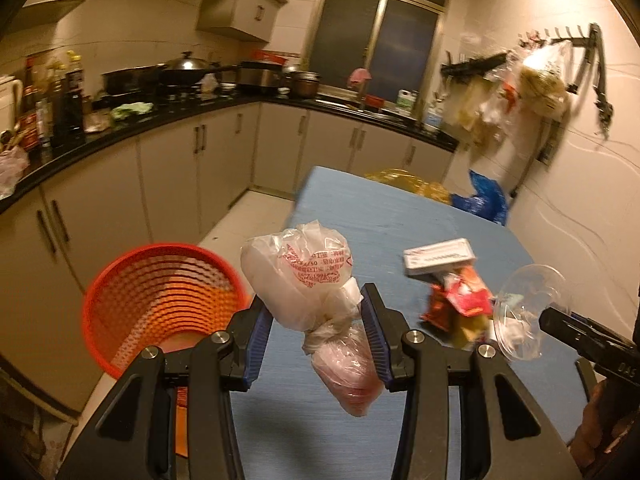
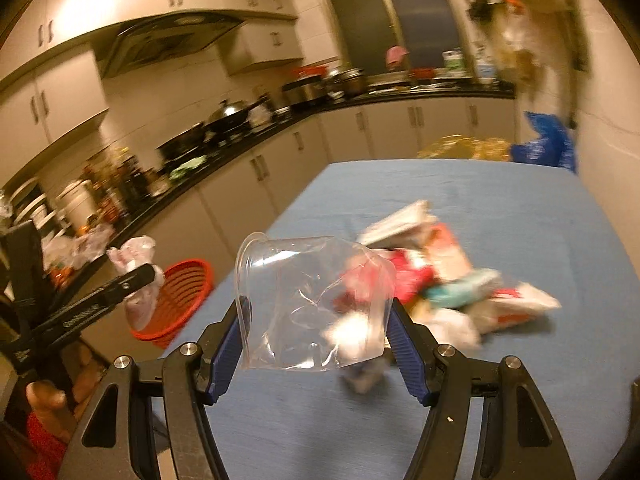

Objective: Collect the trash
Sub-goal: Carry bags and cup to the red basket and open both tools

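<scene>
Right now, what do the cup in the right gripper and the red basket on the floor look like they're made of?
Cup: thin clear plastic, glossy; the trash behind shows through it and it has creases. Red basket: probably moulded plastic, an openwork lattice wall with a smooth rim, uniform orange-red.

A home kitchen: cabinets [image 1: 168, 176] under a black counter [image 1: 120, 130] at left, a wok [image 1: 186, 68] on the stove, range hood [image 2: 168, 38] upper left.
</scene>
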`<state>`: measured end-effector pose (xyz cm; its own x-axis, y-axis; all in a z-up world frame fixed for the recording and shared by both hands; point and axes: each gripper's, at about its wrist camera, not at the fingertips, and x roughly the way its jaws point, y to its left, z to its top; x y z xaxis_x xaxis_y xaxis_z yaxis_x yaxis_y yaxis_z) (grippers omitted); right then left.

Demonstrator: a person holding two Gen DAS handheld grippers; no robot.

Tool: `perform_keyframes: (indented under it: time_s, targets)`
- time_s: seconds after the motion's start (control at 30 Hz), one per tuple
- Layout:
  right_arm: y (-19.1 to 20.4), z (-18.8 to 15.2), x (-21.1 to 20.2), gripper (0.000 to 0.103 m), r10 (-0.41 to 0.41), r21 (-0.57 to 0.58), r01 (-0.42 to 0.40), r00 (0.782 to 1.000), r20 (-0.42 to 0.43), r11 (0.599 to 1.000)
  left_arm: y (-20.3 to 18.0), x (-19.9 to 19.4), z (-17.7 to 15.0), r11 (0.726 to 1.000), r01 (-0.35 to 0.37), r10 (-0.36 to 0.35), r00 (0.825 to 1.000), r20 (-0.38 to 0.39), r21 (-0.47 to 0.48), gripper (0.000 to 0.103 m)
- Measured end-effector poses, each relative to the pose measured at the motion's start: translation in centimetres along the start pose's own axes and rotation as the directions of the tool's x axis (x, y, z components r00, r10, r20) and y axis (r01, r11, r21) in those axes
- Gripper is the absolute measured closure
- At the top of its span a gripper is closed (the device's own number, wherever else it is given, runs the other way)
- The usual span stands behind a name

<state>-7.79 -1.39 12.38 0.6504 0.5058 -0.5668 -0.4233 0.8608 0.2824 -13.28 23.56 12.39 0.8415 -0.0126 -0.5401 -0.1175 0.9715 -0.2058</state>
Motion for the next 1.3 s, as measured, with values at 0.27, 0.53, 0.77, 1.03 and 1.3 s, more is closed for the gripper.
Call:
perform_keyframes:
  time_s: [0.27,0.53,0.77,1.03,1.3]
  targets:
    - [6.0,1.7,5.0,0.031,0.104,-0.079,-0.110,0.992,-0.076,0.991,6.1,-0.6,0.6,0.993,-0.101,0.102,0.995,0.010,-0.058,0.060]
    - [10.9,3.0,10.9,0.030,0.167,-0.113,-0.188,0.971,-0.168,0.976,11.0,0.8,0.2,0.981,-0.166,0.163,0.986,-0.033,-0.099,0.060]
    - [14.4,4.2,17.4,0.030,0.213,-0.084,-0.241,0.943,-0.257,0.967,13.9,3.5,-0.5,0.974,-0.197,0.188,0.978,-0.087,-0.111,0.059]
    - [17.4,5.0,23.0,0.029,0.232,-0.057,-0.263,0.918,-0.321,0.963,16.1,6.1,-1.4,0.967,-0.212,0.195,0.973,-0.125,-0.140,0.059]
    - [18.5,4.3,25.6,0.020,0.237,-0.054,-0.272,0.907,-0.349,0.961,17.2,6.4,-1.8,0.962,-0.226,0.206,0.970,-0.132,-0.155,0.038]
